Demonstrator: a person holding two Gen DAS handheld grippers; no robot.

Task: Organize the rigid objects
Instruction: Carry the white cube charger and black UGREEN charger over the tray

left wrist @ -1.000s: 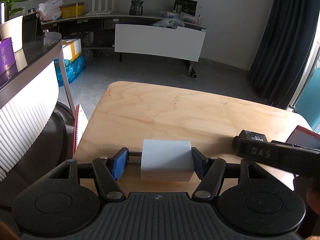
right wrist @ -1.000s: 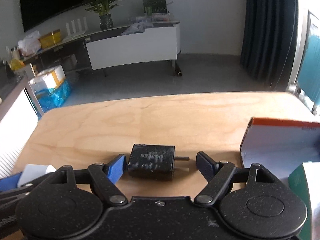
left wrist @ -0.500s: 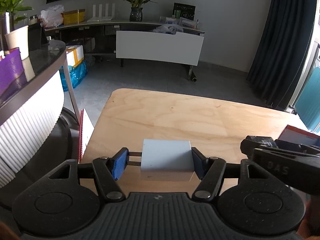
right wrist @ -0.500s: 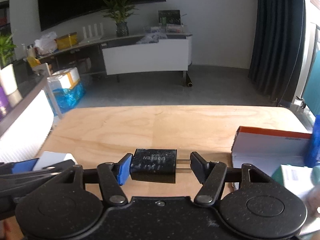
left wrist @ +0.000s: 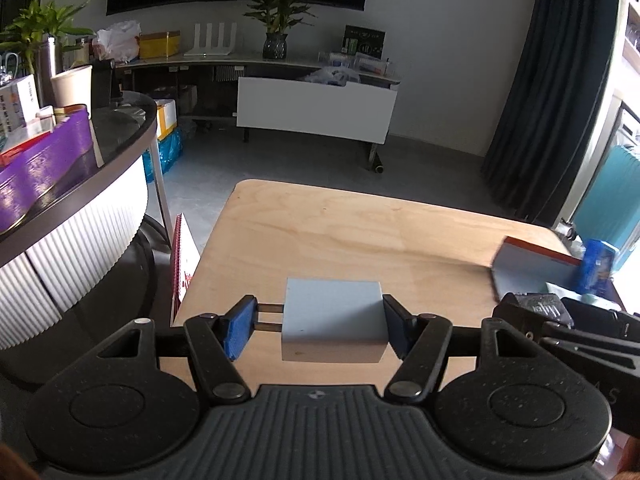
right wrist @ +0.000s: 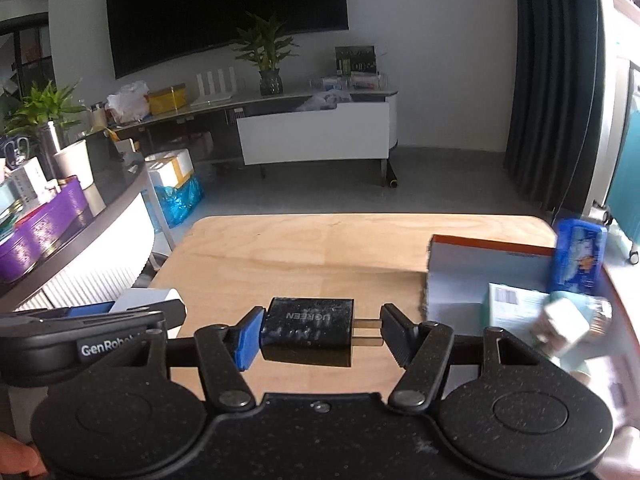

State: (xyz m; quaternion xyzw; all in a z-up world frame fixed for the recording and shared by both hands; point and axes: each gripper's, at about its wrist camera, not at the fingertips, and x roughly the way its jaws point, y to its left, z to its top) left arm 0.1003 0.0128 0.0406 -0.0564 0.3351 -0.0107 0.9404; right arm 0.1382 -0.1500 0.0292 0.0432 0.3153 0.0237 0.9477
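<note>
We are seeing the left gripper (left wrist: 318,326) clamping a white charger (left wrist: 333,318), blue pad on its prong tips at left, the other pad on its body at right; it is hanging clear above the near part of the wooden table (left wrist: 352,236). The right gripper (right wrist: 322,334) is gripping a black charger (right wrist: 308,330), left pad on the body, right pad on the two prongs, also lifted off the table. The left gripper is showing at the left edge of the right wrist view, just beside the right one. At the table's right side we are noting an open box (right wrist: 480,276) with an orange rim, holding a teal carton (right wrist: 516,308), a blue pack (right wrist: 580,260) standing upright, and a blurred small white thing we cannot identify. A red-edged notebook (left wrist: 184,264) is leaning off the table's left edge.
</note>
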